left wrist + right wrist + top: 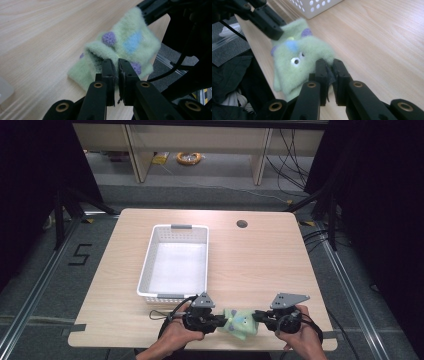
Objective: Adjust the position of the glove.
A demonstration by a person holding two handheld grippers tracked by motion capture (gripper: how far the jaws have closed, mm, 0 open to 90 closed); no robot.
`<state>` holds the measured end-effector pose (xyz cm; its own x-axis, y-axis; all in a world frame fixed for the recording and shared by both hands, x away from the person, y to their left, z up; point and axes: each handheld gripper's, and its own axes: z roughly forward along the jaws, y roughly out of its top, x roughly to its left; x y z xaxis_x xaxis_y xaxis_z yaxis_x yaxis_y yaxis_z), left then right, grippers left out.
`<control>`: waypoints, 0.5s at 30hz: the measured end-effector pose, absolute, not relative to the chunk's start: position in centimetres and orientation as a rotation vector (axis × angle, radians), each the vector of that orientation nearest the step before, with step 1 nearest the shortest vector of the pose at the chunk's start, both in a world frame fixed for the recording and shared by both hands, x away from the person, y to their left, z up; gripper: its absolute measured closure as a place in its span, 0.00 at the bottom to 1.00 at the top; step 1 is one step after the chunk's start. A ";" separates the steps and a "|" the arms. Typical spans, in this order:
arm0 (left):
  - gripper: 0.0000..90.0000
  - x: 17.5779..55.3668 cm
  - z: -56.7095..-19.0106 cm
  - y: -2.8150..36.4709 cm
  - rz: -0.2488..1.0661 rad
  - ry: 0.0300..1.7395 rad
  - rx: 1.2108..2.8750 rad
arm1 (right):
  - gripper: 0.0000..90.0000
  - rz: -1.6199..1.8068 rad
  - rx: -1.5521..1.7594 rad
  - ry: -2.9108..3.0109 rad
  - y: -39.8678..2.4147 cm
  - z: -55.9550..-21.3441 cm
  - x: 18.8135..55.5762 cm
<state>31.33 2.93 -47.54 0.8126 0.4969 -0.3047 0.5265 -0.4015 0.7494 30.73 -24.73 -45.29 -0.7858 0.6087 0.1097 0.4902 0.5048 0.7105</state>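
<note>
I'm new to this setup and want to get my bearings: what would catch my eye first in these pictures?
First, the fuzzy pale green sock with purple and blue spots, at the table's near edge. The left gripper and the right gripper each pinch one end of it, jaws shut on the fabric. Behind them, a white perforated basket stands on the wooden table.

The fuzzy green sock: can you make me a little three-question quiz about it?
1. True or false: both grippers pinch the green sock.
2. What stands behind the sock on the table? A) a white basket B) a red cup C) a book
3. What colours are the sock's spots?

Key: 1. True: the left gripper and right gripper each pinch an edge. 2. A, the white basket. 3. Purple and blue.
</note>
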 end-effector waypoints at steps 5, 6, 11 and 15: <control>0.92 31.8 -48.6 3.1 -0.083 0.801 2.056 | 0.94 1.128 0.954 2.611 -24.7 -45.8 31.7; 0.92 31.9 -49.0 3.2 -0.084 0.818 2.066 | 0.94 1.123 0.951 2.602 -24.6 -46.0 31.8; 0.88 32.2 -50.2 3.4 -0.122 0.844 2.070 | 0.93 1.064 1.003 2.637 -24.9 -48.1 32.3; 0.86 32.0 -50.3 3.3 -0.122 0.832 2.086 | 0.89 1.089 1.025 2.607 -25.0 -48.5 32.4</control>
